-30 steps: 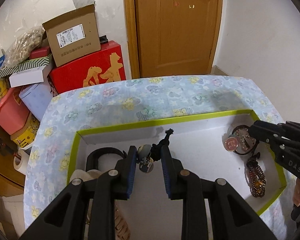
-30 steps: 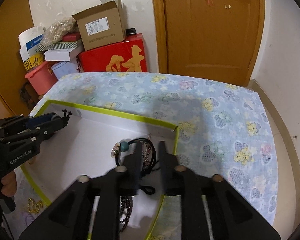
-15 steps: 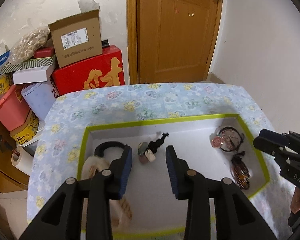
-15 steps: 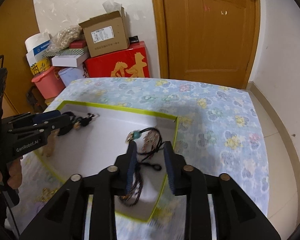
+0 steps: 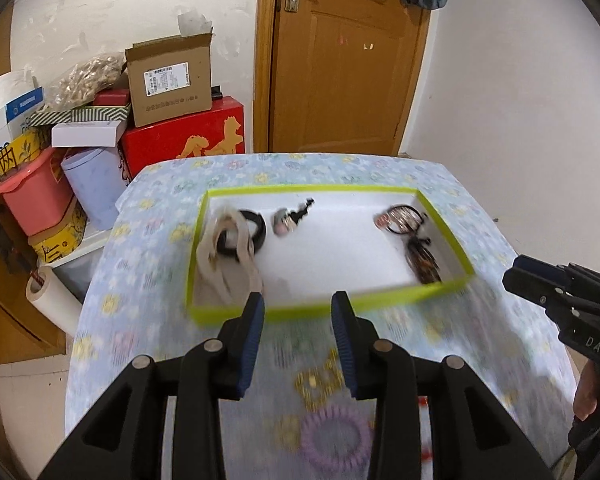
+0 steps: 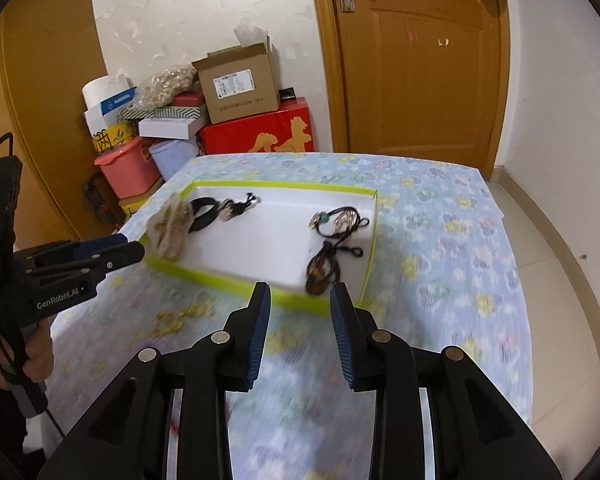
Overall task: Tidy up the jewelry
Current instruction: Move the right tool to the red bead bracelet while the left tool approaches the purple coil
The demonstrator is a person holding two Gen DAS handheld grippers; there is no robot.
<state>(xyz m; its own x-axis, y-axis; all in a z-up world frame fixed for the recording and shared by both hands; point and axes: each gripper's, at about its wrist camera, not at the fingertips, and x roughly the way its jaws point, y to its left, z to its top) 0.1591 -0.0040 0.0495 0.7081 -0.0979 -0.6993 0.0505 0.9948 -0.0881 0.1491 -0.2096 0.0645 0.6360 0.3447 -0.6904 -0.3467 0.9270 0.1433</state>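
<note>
A white tray with a lime-green rim [image 5: 324, 312] [image 6: 236, 280] sits on the flowered table. In it lie a beige cloth piece [image 5: 228, 256] [image 6: 170, 228], a black band [image 5: 256, 232], a small charm [image 5: 286, 220] and dark corded necklaces [image 5: 412, 236] [image 6: 332, 240]. A gold chain [image 5: 320, 384] [image 6: 180, 318] and a purple coil hair tie [image 5: 336, 436] lie on the cloth in front of the tray. My left gripper [image 5: 298, 320] is open and empty above them. My right gripper [image 6: 298, 308] is open and empty before the tray's near right corner.
Stacked boxes, a red box [image 5: 184, 140], a pink bin [image 5: 32, 196] and paper rolls stand left of the table. A wooden door [image 5: 340, 60] is behind it. The table's right edge [image 6: 512, 264] drops to a tiled floor.
Both grippers have pulled back and up out of the tray, and their jaws have opened wider. The necklaces and charm stay in the tray. The gold chain and purple hair tie have come into view.
</note>
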